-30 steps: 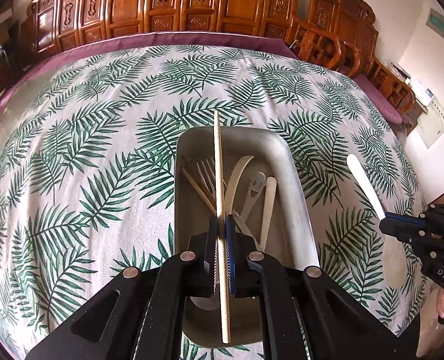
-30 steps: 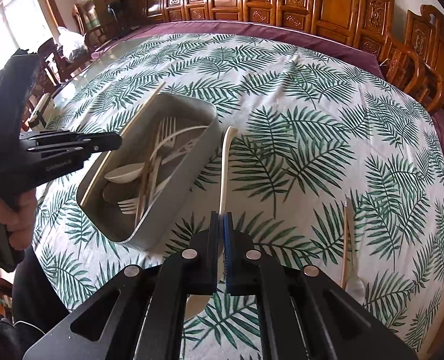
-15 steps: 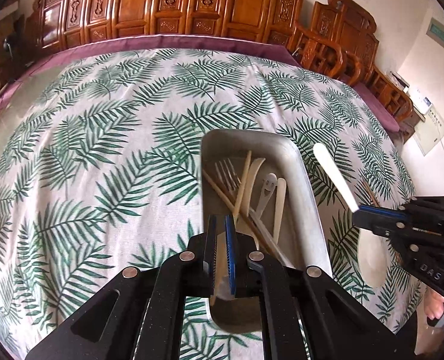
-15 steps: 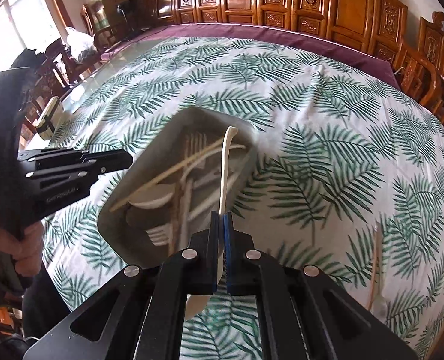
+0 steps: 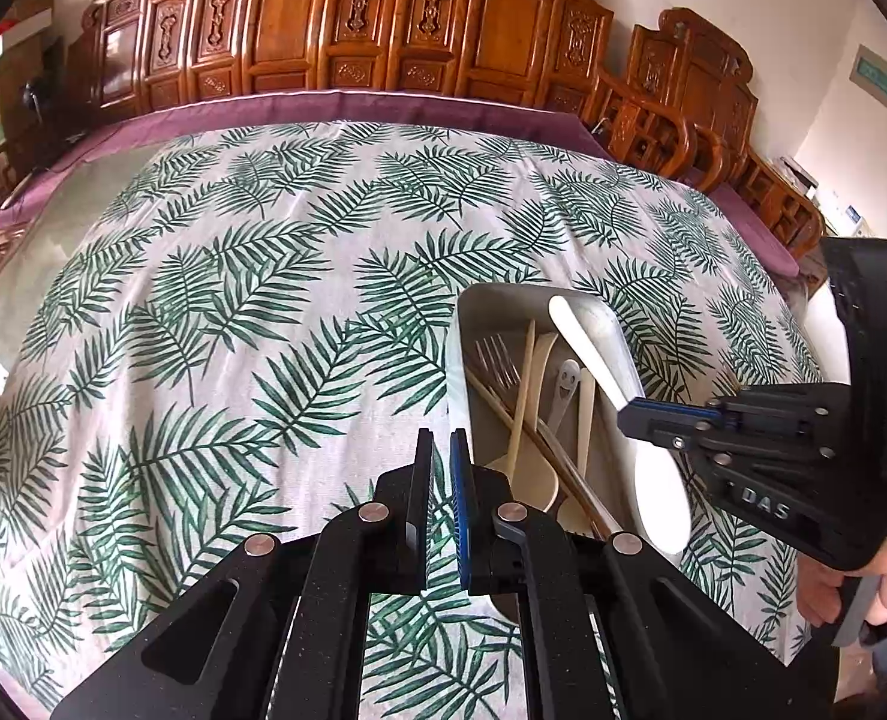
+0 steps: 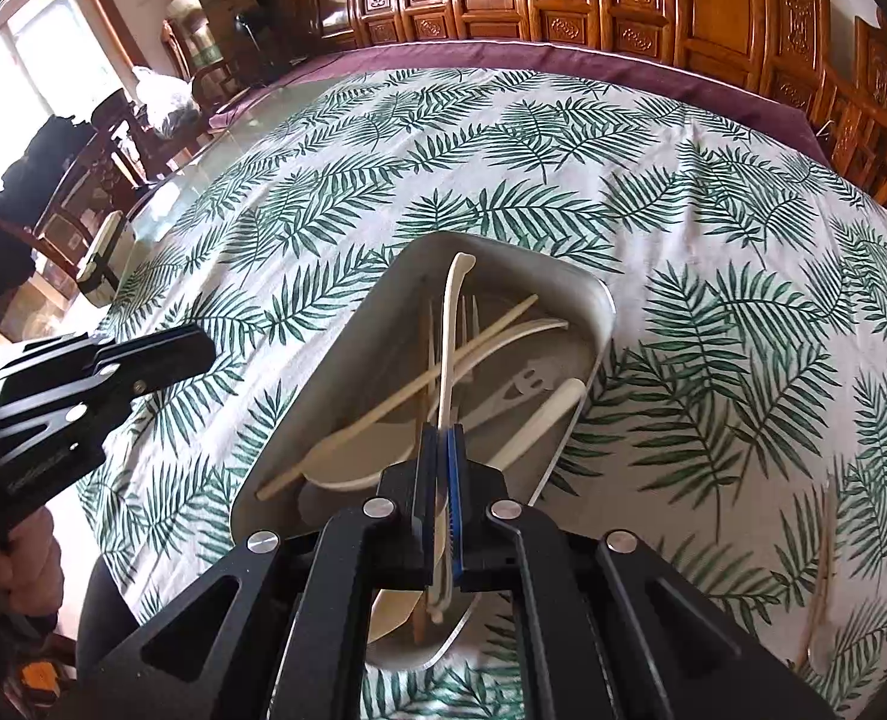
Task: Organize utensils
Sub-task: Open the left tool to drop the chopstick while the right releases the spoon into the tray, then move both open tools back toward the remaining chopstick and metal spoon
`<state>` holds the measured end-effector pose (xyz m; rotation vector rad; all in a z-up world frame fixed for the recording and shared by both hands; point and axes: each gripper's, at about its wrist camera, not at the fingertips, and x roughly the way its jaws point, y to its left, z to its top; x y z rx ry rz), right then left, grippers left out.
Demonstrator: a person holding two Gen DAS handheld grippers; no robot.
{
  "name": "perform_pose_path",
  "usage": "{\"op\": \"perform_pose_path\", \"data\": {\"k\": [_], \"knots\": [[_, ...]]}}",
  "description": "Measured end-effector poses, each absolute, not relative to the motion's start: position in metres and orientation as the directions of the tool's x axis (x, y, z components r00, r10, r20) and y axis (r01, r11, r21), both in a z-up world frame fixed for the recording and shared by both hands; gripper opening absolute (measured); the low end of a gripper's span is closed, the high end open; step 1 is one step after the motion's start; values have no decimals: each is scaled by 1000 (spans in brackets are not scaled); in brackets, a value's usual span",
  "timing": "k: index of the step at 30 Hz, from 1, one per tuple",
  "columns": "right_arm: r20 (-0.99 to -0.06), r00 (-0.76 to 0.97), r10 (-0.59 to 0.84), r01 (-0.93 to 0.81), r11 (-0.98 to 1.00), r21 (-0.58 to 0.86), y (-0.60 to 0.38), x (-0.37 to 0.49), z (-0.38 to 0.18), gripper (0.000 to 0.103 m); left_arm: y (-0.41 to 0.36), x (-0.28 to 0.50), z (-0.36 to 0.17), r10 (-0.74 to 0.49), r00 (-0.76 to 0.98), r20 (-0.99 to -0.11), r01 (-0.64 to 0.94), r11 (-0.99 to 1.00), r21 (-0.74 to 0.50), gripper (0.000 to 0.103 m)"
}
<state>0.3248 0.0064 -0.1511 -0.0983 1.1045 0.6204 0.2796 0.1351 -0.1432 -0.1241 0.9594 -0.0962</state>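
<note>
A grey metal tray (image 5: 464,324) (image 6: 587,294) on the palm-leaf tablecloth holds forks, chopsticks and cream spoons. My right gripper (image 6: 441,438) (image 5: 629,417) is shut on a cream spoon (image 6: 452,324) (image 5: 593,354) and holds it over the tray, handle pointing forward. My left gripper (image 5: 441,441) (image 6: 197,348) is empty, its jaws a narrow gap apart, over the cloth just left of the tray. A chopstick (image 6: 395,399) lies across the utensils in the tray.
More utensils (image 6: 821,576) lie on the cloth at the right edge of the right wrist view. Carved wooden chairs (image 5: 677,126) ring the table's far side. A small dark-and-white container (image 6: 104,258) stands at the left table edge.
My left gripper has let the chopstick go into the tray and moved left off the tray. My right gripper has carried the cream spoon left, from over the cloth to over the tray.
</note>
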Motion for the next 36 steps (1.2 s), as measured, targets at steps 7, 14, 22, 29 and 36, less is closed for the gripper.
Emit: {"op": "perform_pose_path", "data": {"k": [7,14,22,29,36], "knots": [[-859,305,410,-512,832,216,6,328,-155,6,134,275,-143,-135,570,-810,31,989,-142,5],[-852,321,414,-510,834,213,-10,322,-150,6,121,271,-138,-146,573,-807,51,988,-142,5],[-836,390,388,-474,862,179,-64,299,-137,6,94,268,-130,-172,577,-798,96,985,-143,5],[-843,434,317,-403,905,133,-140,282,-139,6,60,268,-130,-205,567,-798,143,978,-149,5],[-874,433,222,-314,945,85,-219,289,-158,6,16,270,-136,-233,545,-805,200,969,-145,7]]}}
